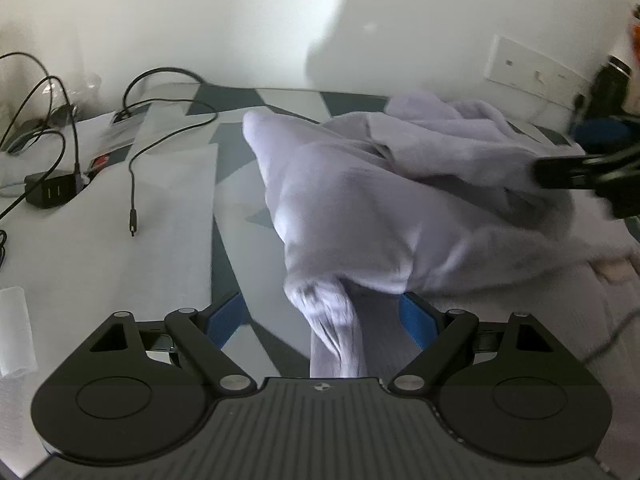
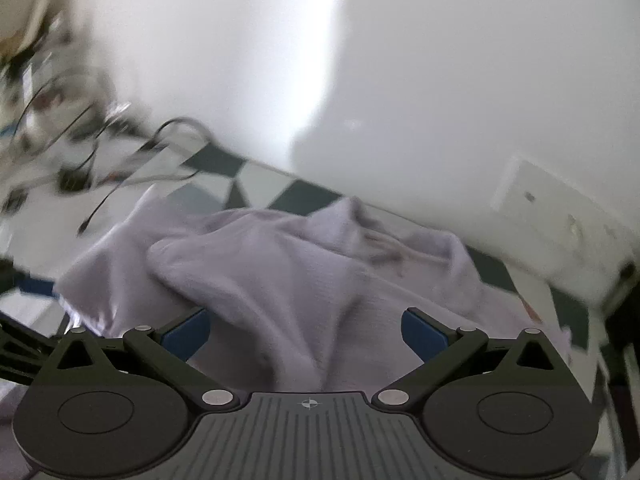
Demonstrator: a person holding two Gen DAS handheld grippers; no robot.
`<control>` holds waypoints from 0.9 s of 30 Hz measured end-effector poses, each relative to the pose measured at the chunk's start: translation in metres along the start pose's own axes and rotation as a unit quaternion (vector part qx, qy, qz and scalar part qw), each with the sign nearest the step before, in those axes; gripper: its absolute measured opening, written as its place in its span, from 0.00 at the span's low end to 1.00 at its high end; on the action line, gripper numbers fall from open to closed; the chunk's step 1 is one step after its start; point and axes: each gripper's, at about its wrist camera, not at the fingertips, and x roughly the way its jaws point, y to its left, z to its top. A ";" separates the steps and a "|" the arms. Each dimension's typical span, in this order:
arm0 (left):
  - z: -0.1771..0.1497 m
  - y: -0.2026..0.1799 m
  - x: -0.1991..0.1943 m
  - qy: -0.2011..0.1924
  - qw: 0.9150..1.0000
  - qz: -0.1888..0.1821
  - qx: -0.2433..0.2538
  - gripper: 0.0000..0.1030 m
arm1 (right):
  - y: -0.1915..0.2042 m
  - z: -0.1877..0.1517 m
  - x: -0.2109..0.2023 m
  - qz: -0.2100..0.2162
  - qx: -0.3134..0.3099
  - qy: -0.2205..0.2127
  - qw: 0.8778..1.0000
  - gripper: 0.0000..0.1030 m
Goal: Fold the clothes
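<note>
A pale lilac garment [image 1: 380,200] lies in a crumpled heap on the teal-and-white patterned table [image 1: 228,240]. My left gripper [image 1: 320,320] stands open at the heap's near edge. A twisted fold of the cloth [image 1: 336,336] hangs between its blue pads [image 1: 226,320] without touching them. In the left wrist view my right gripper [image 1: 568,176] is a dark blur over the heap's right side. In its own view the right gripper [image 2: 304,332] is open over the garment [image 2: 280,264], cloth bulging between the wide-set pads [image 2: 422,332]. The picture there is smeared.
On the left lie black cables [image 1: 168,136], a loose plug end [image 1: 132,228] and a black charger [image 1: 50,192] on white sheets [image 1: 120,260]. A white wall with a switch plate [image 1: 532,68] rises right behind the table. A dark bottle [image 1: 612,80] stands at far right.
</note>
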 end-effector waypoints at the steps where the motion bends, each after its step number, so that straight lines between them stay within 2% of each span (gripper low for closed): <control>1: -0.001 0.000 0.000 0.001 1.000 0.004 0.006 0.84 | 0.007 0.001 0.005 -0.003 -0.017 0.005 1.000 0.94; 4: 0.000 -0.001 0.006 0.004 1.000 0.023 0.009 0.84 | 0.018 0.004 0.027 -0.008 -0.044 0.030 0.999 0.79; 7: 0.002 0.001 0.012 -0.005 0.999 0.051 0.006 0.85 | 0.021 0.008 0.039 -0.011 -0.039 0.039 0.998 0.62; 9: 0.004 0.004 0.015 -0.008 0.997 0.071 0.007 0.85 | 0.014 0.010 0.037 -0.018 -0.025 0.030 0.999 0.28; 10: 0.004 0.006 0.014 -0.009 0.997 0.080 0.007 0.85 | 0.010 0.011 0.036 -0.021 -0.017 0.026 0.999 0.22; 11: 0.003 0.008 0.014 -0.010 0.996 0.089 0.007 0.85 | 0.007 0.012 0.036 -0.024 -0.010 0.022 0.999 0.10; 12: 0.003 0.011 0.013 -0.010 0.996 0.091 0.004 0.86 | -0.005 0.009 0.028 -0.034 0.022 0.011 0.999 0.07; 14: 0.003 0.017 0.012 -0.007 0.996 0.087 -0.004 0.86 | -0.038 0.000 0.008 -0.060 0.107 -0.013 0.992 0.07; 17: 0.004 0.021 0.010 -0.006 0.997 0.082 -0.006 0.88 | -0.086 -0.018 -0.019 -0.089 0.228 -0.039 0.969 0.07; 20: 0.003 0.019 0.009 -0.005 0.996 0.085 -0.001 0.89 | -0.119 -0.056 -0.023 -0.073 0.305 0.010 0.950 0.10; 22: 0.004 0.019 0.010 -0.004 0.996 0.085 -0.001 0.89 | -0.133 -0.081 -0.021 -0.071 0.347 0.048 0.934 0.16; 23: 0.004 0.019 0.010 -0.003 0.996 0.085 -0.001 0.89 | -0.138 -0.092 -0.020 -0.073 0.366 0.063 0.926 0.25; 25: 0.005 0.019 0.008 -0.004 0.997 0.083 -0.001 0.89 | -0.146 -0.109 -0.022 -0.071 0.410 0.069 0.907 0.26; 27: 0.007 0.016 0.004 -0.017 0.996 0.084 0.010 0.89 | -0.154 -0.121 -0.029 -0.072 0.445 0.064 0.891 0.34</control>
